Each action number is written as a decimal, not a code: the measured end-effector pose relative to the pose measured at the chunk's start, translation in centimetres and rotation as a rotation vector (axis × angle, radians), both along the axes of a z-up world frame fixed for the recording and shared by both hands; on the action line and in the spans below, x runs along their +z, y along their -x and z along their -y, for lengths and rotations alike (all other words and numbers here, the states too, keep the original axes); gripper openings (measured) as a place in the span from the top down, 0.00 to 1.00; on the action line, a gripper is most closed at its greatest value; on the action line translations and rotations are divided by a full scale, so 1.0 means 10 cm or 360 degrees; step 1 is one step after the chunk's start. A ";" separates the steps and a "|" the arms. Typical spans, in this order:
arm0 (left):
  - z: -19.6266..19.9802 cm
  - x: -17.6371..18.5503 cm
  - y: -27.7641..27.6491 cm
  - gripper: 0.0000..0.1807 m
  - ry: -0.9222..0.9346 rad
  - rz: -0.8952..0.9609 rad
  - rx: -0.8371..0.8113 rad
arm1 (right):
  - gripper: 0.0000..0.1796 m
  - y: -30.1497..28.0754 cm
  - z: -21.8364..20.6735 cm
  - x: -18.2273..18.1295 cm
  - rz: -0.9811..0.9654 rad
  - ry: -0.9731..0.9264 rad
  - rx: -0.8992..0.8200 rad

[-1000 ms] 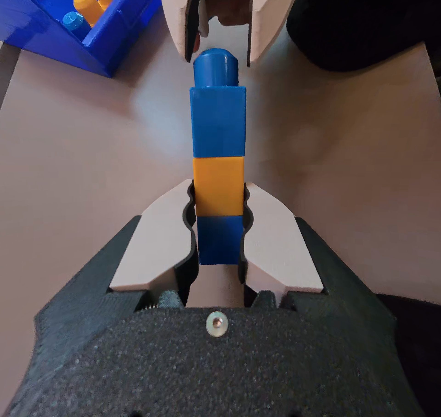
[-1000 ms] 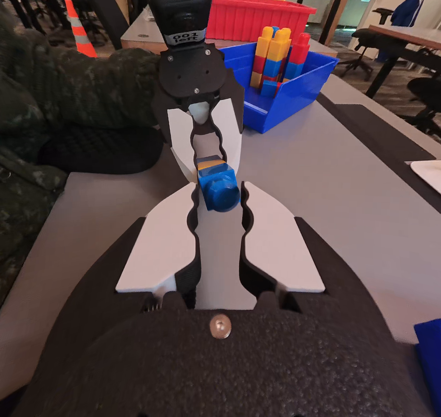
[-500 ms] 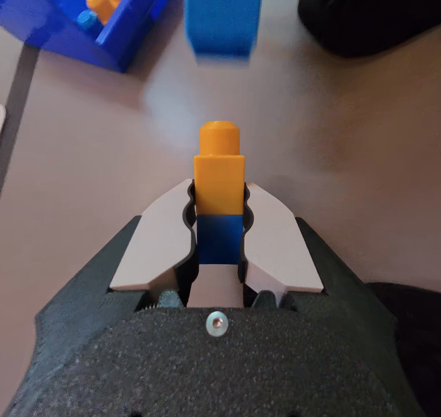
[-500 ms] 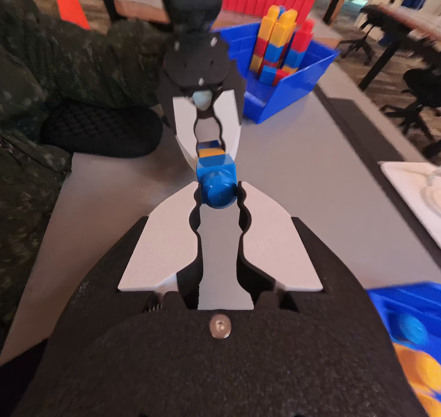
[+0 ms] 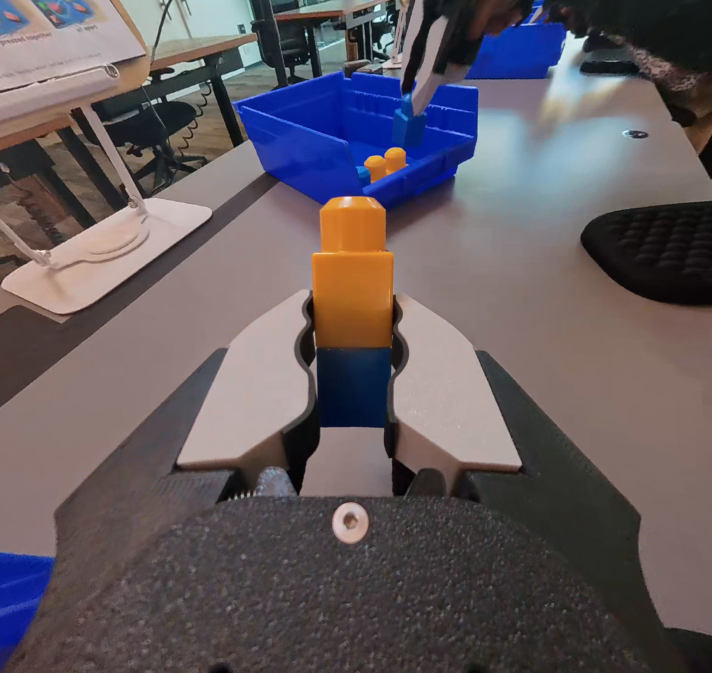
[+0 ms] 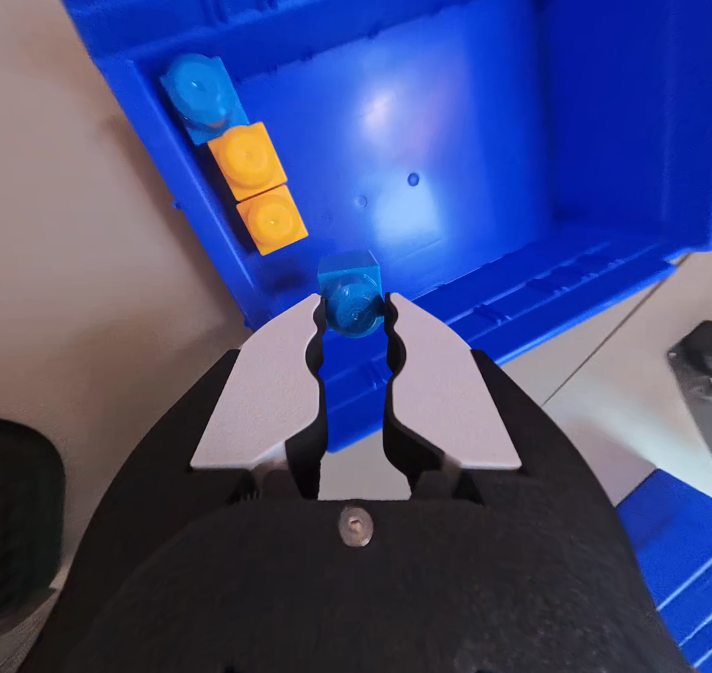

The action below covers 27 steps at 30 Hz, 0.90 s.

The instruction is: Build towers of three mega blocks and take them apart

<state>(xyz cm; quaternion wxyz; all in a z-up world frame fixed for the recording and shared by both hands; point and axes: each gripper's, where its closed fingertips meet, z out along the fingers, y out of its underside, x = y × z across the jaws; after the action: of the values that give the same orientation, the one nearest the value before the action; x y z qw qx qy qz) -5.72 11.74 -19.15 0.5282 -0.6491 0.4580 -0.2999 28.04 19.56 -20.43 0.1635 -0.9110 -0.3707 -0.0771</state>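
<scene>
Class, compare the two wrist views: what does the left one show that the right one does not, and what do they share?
Only the left wrist view: the left gripper shut on an orange-on-blue stack, a white document stand, and office desks behind.

Only the right wrist view: the bin's bare floor from above.

Both: the blue bin, the right gripper pinching a blue block by its stud, and two orange blocks inside.

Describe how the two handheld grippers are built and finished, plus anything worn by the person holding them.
The left gripper and right gripper match: a grainy black body with one silver screw at the centre, and two pale, flat-faced fingers lined inside with wavy black pads. A small spring shows at a finger base. No cables visible. In the left wrist view a dark sleeve shows behind the far gripper.
</scene>
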 end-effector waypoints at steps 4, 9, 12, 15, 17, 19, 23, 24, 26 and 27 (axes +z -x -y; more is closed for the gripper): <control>0.03 0.03 0.00 0.80 -0.0012 0.0027 -0.0022 | 0.84 0.08 0.04 -0.30 -0.0092 0.0200 -0.0049; 0.06 0.01 -0.04 0.80 -0.0001 0.0039 -0.0057 | 0.84 0.18 0.09 -0.46 -0.0128 0.0253 0.0056; 0.08 -0.04 -0.07 0.80 0.0004 0.0014 -0.0075 | 0.84 0.24 0.12 -0.50 -0.0142 0.0273 0.0206; 0.11 -0.07 -0.11 0.80 0.0019 -0.0001 -0.0098 | 0.83 0.24 0.11 -0.52 -0.0117 0.0257 0.0272; 0.13 -0.09 -0.13 0.80 0.0023 -0.0009 -0.0112 | 0.80 0.25 0.08 -0.46 -0.0118 0.0211 0.0272; 0.15 -0.10 -0.15 0.80 0.0029 -0.0005 -0.0131 | 0.77 0.31 0.04 -0.31 -0.0140 0.0099 0.0284; 0.24 -0.10 -0.22 0.80 0.0053 0.0024 -0.0214 | 0.75 1.04 0.21 0.19 -0.0436 -0.0205 0.0604; 0.27 -0.11 -0.24 0.80 0.0055 0.0021 -0.0239 | 0.74 1.29 0.34 0.28 -0.0504 -0.0246 0.0735; 0.33 -0.13 -0.28 0.80 0.0044 -0.0001 -0.0281 | 0.74 1.78 0.63 0.38 -0.0604 -0.0297 0.0986; 0.36 -0.14 -0.31 0.80 0.0036 -0.0015 -0.0303 | 0.74 1.99 0.78 0.38 -0.0632 -0.0297 0.1091</control>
<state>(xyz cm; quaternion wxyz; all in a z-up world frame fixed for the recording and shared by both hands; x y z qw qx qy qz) -2.65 8.12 -20.54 0.4877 -0.6101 0.5166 -0.3507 8.12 11.77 -16.62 0.3301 -0.7132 -0.6054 0.1261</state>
